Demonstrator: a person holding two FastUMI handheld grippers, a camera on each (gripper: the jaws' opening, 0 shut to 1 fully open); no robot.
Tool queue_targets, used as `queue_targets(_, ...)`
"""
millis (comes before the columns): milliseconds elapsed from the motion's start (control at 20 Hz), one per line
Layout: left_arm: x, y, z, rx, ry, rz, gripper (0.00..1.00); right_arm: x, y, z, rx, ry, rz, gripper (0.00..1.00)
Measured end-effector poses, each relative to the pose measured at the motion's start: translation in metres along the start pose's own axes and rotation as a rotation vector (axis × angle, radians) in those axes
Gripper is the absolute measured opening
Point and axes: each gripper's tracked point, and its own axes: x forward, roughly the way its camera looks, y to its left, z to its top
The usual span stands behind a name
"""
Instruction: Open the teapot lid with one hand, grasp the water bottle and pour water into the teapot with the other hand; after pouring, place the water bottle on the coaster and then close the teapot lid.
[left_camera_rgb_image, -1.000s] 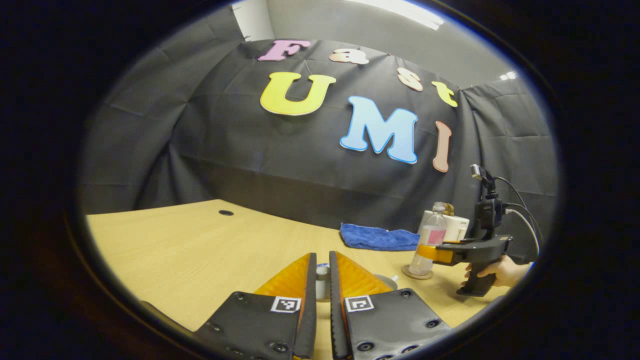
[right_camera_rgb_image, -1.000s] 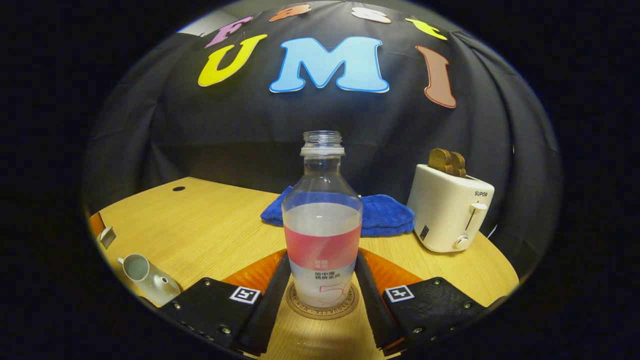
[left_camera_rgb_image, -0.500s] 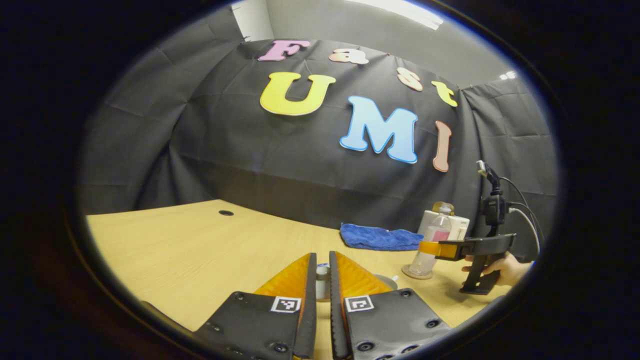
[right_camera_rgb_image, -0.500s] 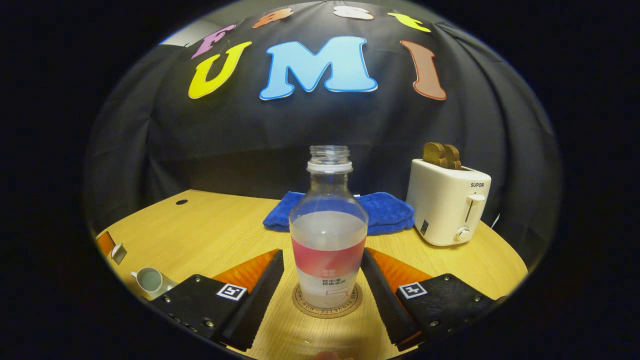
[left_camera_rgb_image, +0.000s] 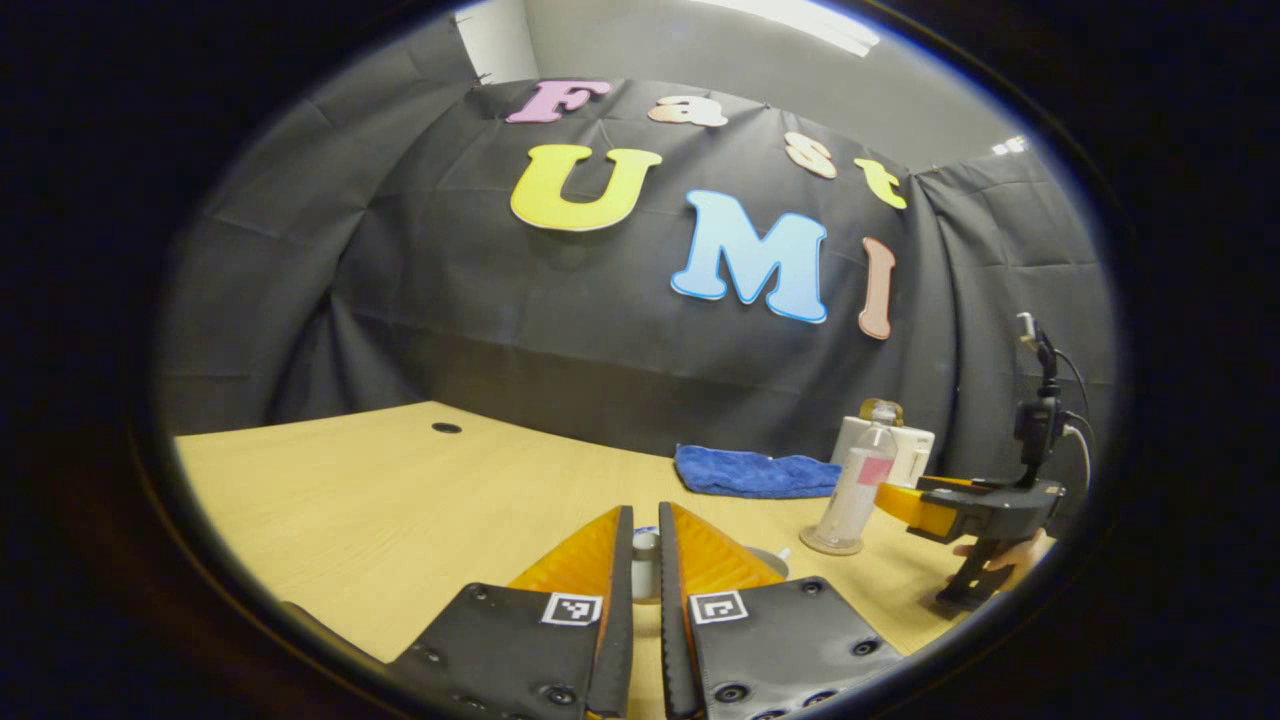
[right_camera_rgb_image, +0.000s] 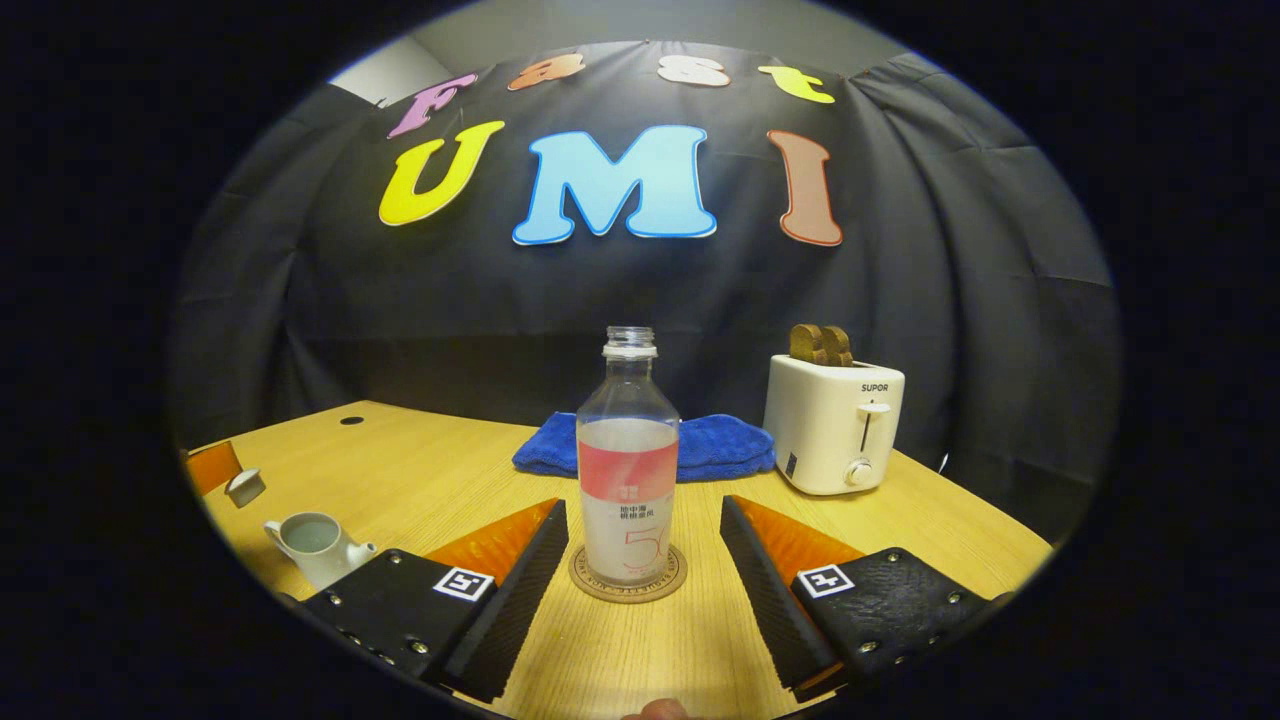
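Observation:
The clear water bottle, uncapped and partly full, stands upright on the round coaster. My right gripper is open, its fingers just short of the bottle on either side and touching nothing. The white teapot sits open at the left, lid off. In the left gripper view, my left gripper is shut on the small white teapot lid, held above the teapot. Farther right stand the bottle and the right gripper, held by a hand.
A white toaster with toast in its slots stands at the back right. A folded blue cloth lies behind the bottle. The wooden table has a cable hole at the far left.
The right gripper has let go of the bottle and pulled back from it, leaving it on the coaster. The left gripper holds still with the lid.

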Motion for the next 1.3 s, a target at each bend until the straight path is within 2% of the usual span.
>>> queue_targets(150,-0.001,-0.005,-0.001,0.013,0.002,-0.014,0.18,-0.025,0.002,-0.003,-0.014,-0.028,0.009,0.94)
queue_targets(200,0.0,-0.008,-0.001,0.021,0.004,-0.02,0.22,-0.031,0.003,-0.005,-0.027,-0.032,0.012,0.95)
queue_targets(350,0.0,-0.017,-0.003,0.05,0.005,-0.032,0.22,-0.045,0.007,-0.015,-0.056,-0.022,0.024,0.95)
queue_targets(600,0.002,-0.028,0.001,0.074,-0.017,-0.03,0.22,-0.053,0.007,-0.016,0.044,-0.035,0.03,0.95)
queue_targets(800,0.003,-0.051,0.0,0.158,-0.036,-0.054,0.22,-0.06,0.01,-0.013,0.024,-0.067,0.028,0.95)
queue_targets(900,0.006,-0.063,-0.006,0.24,-0.029,-0.059,0.22,-0.063,0.008,-0.013,0.028,-0.066,0.027,0.95)
queue_targets(1000,0.011,-0.076,-0.011,0.224,-0.017,-0.093,0.18,-0.064,0.009,-0.014,0.028,-0.066,0.029,0.95)
queue_targets(1050,0.015,-0.076,-0.01,0.242,-0.015,-0.082,0.22,-0.064,0.008,-0.014,0.029,-0.067,0.028,0.95)
queue_targets(1150,0.021,-0.079,-0.018,0.239,0.006,-0.086,0.22,-0.064,0.009,-0.014,0.029,-0.067,0.029,0.95)
queue_targets(1200,0.022,-0.082,-0.019,0.233,0.009,-0.092,0.18,-0.064,0.009,-0.014,0.028,-0.067,0.03,0.95)
queue_targets(1250,0.025,-0.084,-0.019,0.239,0.01,-0.092,0.22,-0.064,0.009,-0.014,0.029,-0.067,0.03,0.95)
queue_targets(1300,0.025,-0.084,-0.018,0.238,0.009,-0.091,0.22,-0.063,0.008,-0.014,0.029,-0.068,0.03,0.95)
